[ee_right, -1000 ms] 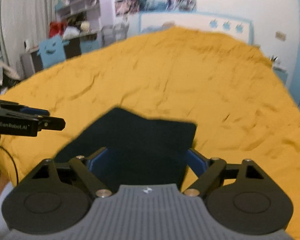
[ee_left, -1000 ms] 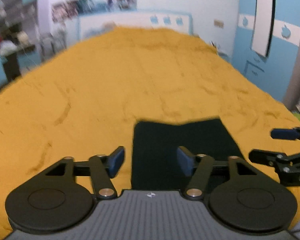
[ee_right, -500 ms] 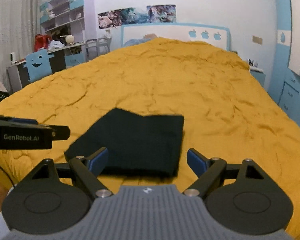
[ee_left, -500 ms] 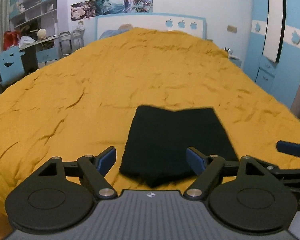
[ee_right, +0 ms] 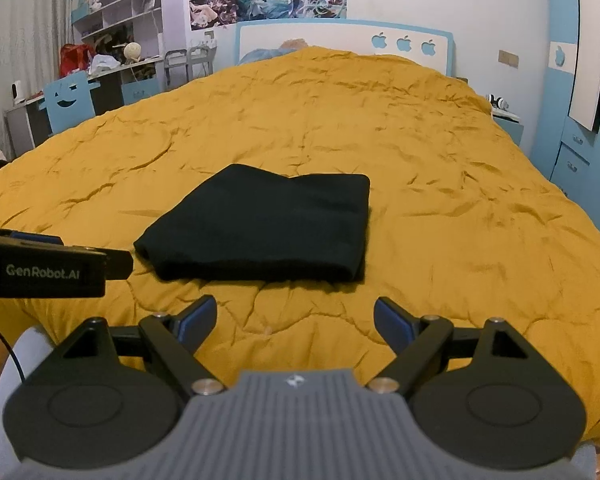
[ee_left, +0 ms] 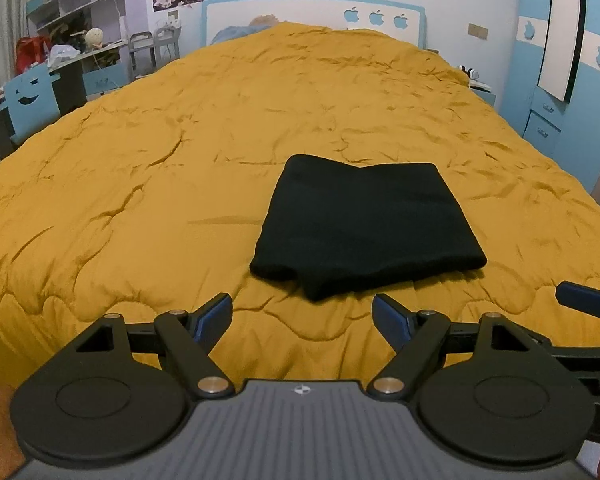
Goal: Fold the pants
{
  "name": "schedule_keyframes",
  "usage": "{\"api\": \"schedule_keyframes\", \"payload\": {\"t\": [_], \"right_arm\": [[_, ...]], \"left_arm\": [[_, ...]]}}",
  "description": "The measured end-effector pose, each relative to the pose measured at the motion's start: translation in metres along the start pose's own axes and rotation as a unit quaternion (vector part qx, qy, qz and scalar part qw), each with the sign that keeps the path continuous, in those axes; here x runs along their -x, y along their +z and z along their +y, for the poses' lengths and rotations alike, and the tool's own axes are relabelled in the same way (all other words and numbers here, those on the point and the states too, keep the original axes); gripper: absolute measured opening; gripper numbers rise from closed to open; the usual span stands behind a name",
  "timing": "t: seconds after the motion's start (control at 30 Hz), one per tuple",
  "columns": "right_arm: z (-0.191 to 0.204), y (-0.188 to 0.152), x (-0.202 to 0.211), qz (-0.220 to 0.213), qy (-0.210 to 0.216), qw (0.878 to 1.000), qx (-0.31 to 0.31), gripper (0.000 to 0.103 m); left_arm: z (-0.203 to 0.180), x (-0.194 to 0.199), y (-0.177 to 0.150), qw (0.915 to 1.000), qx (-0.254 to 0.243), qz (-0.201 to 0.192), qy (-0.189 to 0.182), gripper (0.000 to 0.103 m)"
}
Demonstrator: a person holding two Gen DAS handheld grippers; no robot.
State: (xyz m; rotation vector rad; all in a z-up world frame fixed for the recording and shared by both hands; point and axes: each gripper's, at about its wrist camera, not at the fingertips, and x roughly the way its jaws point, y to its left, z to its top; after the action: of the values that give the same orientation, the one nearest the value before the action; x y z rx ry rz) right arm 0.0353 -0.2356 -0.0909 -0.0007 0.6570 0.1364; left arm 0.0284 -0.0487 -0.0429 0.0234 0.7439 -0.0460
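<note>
While both the left gripper [ee_left: 302, 314] and right gripper [ee_right: 295, 316] gape empty, black pants [ee_left: 364, 228] sit folded mid-frame; a stray nudge could undo the loose lower-left fold

Mustard quilted bed [ee_left: 180, 152], blue wardrobe [ee_left: 572, 92]

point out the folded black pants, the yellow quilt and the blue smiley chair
folded black pants [ee_left: 364, 228], left wrist view, middle of the top layer
yellow quilt [ee_left: 140, 184], left wrist view, bare stretch
blue smiley chair [ee_right: 69, 100], right wrist view, backrest

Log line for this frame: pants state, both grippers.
pants: folded, flat on yellow quilt | left gripper: open, empty | right gripper: open, empty | contact: none
</note>
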Motion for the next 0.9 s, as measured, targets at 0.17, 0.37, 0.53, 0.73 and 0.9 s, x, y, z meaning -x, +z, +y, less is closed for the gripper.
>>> {"api": "schedule_keyframes", "payload": {"t": [0.17,0.37,0.53,0.73,0.9], "right_arm": [[-0.0021,0.0018,0.0079,-0.013,-0.009,1.000,-0.005,0.082],[-0.0014,0.0013,0.0109,-0.019,-0.012,1.000,-0.006,0.082],[-0.0021,0.0016,0.0114,-0.019,-0.012,1.000,-0.007,0.082],[-0.0020,0.0019,0.0112,-0.020,-0.012,1.000,-0.006,0.082],[-0.0007,0.0017,0.0104,-0.020,-0.011,1.000,-0.006,0.082]], "left_arm": [[-0.0017,0.0036,-0.0036,1.0000,-0.005,-0.002,-0.002,0.093],[-0.0039,0.0021,-0.0032,1.0000,-0.007,-0.003,-0.001,0.093],[-0.0058,0.0023,-0.0036,0.9999,-0.011,-0.001,-0.001,0.093],[-0.0053,0.0027,-0.0028,1.0000,-0.009,0.001,0.001,0.093],[-0.0056,0.0027,-0.0030,1.0000,-0.009,0.002,0.001,0.093]]}}
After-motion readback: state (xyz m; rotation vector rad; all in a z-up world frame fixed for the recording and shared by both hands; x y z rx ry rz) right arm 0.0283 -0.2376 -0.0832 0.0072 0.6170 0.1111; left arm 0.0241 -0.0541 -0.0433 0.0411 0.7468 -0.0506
